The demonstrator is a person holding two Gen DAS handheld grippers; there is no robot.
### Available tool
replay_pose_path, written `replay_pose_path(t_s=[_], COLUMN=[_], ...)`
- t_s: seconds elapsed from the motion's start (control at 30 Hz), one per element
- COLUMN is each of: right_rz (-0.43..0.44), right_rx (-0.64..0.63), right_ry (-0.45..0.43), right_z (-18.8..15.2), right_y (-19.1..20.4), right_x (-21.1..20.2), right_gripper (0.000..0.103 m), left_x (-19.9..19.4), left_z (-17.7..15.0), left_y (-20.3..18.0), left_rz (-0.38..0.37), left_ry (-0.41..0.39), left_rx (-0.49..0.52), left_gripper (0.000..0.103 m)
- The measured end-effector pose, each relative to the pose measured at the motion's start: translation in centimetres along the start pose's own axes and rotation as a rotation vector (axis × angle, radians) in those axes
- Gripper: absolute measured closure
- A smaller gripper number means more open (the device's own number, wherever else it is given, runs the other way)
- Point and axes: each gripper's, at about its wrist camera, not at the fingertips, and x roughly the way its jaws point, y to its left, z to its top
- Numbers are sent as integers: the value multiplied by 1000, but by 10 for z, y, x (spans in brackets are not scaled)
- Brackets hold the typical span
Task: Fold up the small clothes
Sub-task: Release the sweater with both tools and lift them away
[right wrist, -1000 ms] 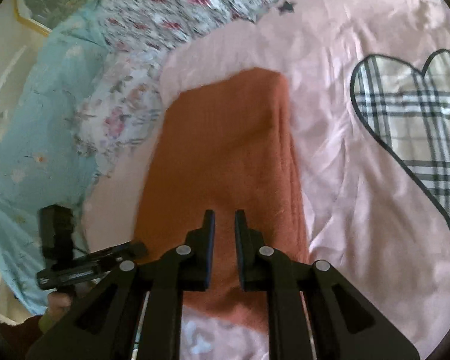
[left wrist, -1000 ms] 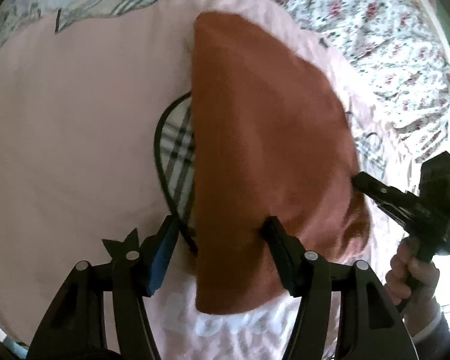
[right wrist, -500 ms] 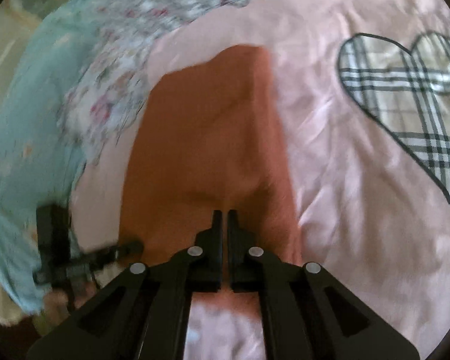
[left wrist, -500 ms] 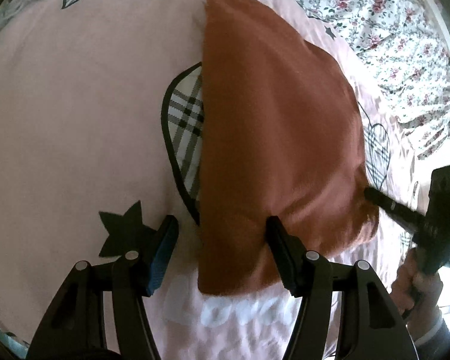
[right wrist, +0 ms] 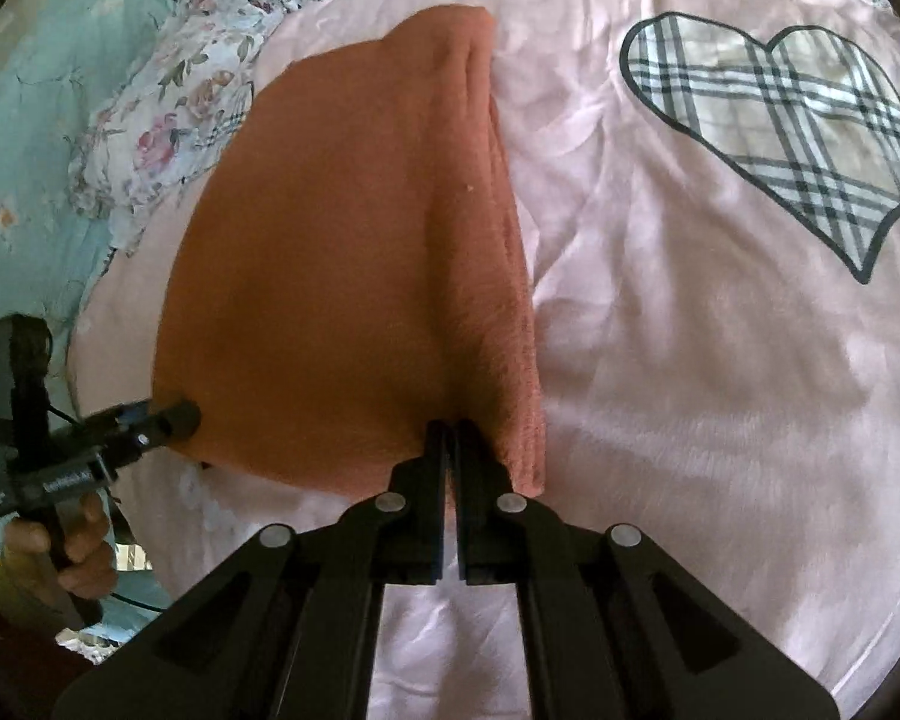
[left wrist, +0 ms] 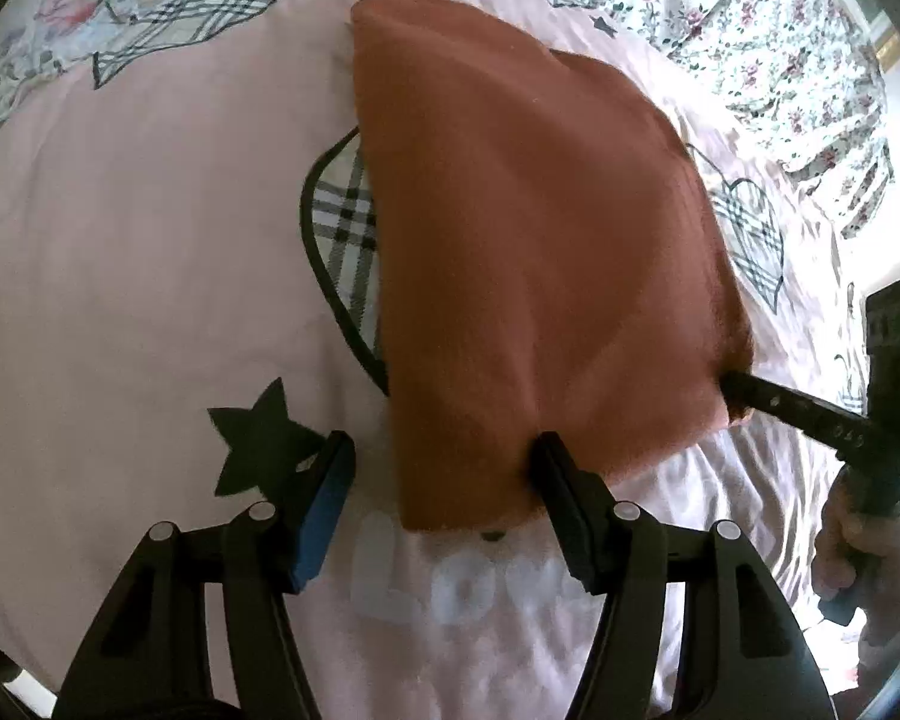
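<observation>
Right gripper (right wrist: 450,429) is pinched tight on the near edge of the rust-orange cloth (right wrist: 342,252), a ridge of fabric bunching up from the tips. Left gripper (left wrist: 441,468) is spread wide, straddling the near left corner of the cloth (left wrist: 528,252) without clamping it; its right finger touches the hem.

Progress, my read: cloth looks folded at least once. Doubled layers show along its right edge in the right wrist view. It lies as a narrow slab on the pink blanket (right wrist: 690,390). Probably 1 more fold left, near end over far end, then flatten.

Room: open pink blanket on the plaid heart (right wrist: 774,126) side and in front of the cloth. The other long side is tighter, with floral bedding (right wrist: 168,102) near that edge. Far corner sits close to the blanket border, so fold toward the near side or in place.
</observation>
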Motion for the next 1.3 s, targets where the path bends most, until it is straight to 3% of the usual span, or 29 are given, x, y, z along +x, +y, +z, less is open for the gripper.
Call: replay_pose_path(t_s=[0.13,0.27,0.4,0.53,0.9,1.3], right_rz=[48,57,35,14,-4,2], right_rx=[6,5,14,62,63,55], right_ry=[-104,-149,-152,-104,-101,-99], right_z=[20,57,88,101,95,34], right_y=[11,14,10,-7,-5,27], right_x=[-21,-16,6,33,23,-15], right_gripper=[100,100,100,100,100,98], left_x=[-27,-44,-34,-3,-6,-38], left_z=[4,15,20,15,10,-6], left_y=[-2,-12,-28,-28,-28,-3], left_rz=[-3,-111,-134,-91,-85,-29], left_ry=[-74,-129,-110,-33,-26,-64], left_rx=[11,31,100,122,139,101], left_gripper=[44,47,51,51,46,40])
